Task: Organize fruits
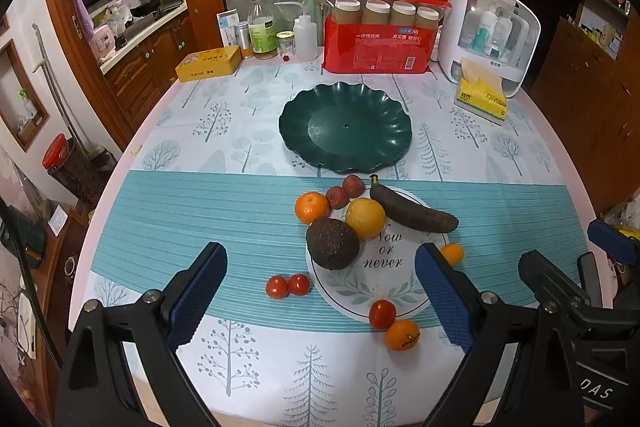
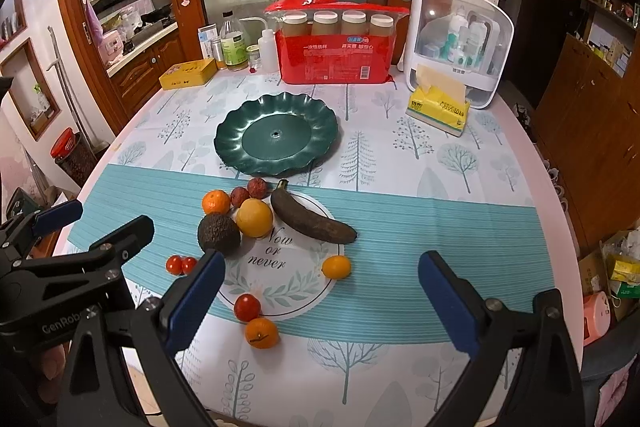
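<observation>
A dark green scalloped plate (image 1: 304, 107) (image 2: 320, 115) lies empty mid-table. Before it lie a blackened banana (image 1: 412, 207) (image 2: 310, 217), a yellow orange (image 1: 365, 219) (image 2: 254, 217), a dark avocado (image 1: 333, 243) (image 2: 219, 231), a tangerine (image 1: 311, 207) (image 2: 216, 202), two lychees (image 1: 345, 191) (image 2: 248, 191), cherry tomatoes (image 1: 288, 285) (image 2: 181, 264), one more tomato (image 1: 382, 313) (image 2: 247, 307), a small orange (image 1: 402, 335) (image 2: 261, 333) and a kumquat (image 1: 452, 253) (image 2: 337, 267). My left gripper (image 1: 320, 303) and right gripper (image 2: 320, 303) are open, empty, above the near edge.
A red pack of paper cups (image 1: 384, 35), a white storage box (image 1: 492, 35), a yellow tissue pack (image 1: 482, 99), a yellow tin (image 1: 208, 63) and bottles (image 1: 262, 27) line the table's far side. A round "Now or never" mat (image 2: 280, 267) lies under some fruit.
</observation>
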